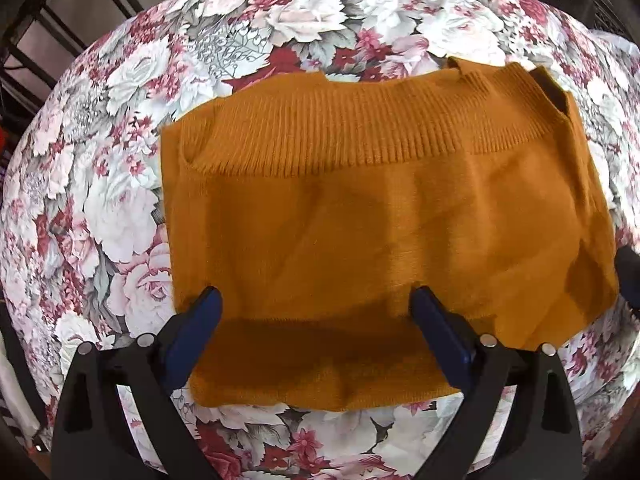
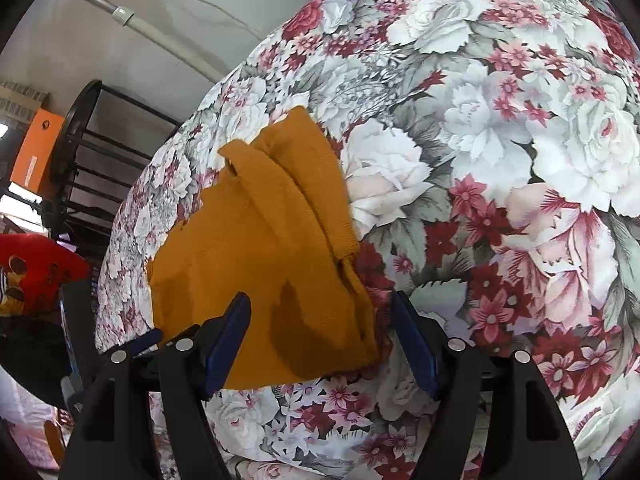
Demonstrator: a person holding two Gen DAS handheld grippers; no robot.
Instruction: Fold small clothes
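Note:
A small mustard-orange knit sweater lies folded flat on the floral tablecloth, its ribbed band across the far side. My left gripper is open and hovers over the sweater's near edge, its blue-padded fingers apart and holding nothing. In the right wrist view the same sweater lies left of centre with a folded sleeve on top. My right gripper is open above the sweater's right near corner, empty. The right gripper's dark tip shows at the right edge of the left wrist view.
The floral cloth covers the whole table. A black metal rack stands beyond the table's far left edge, with an orange box and a red item beside it. A grey pipe runs along the wall.

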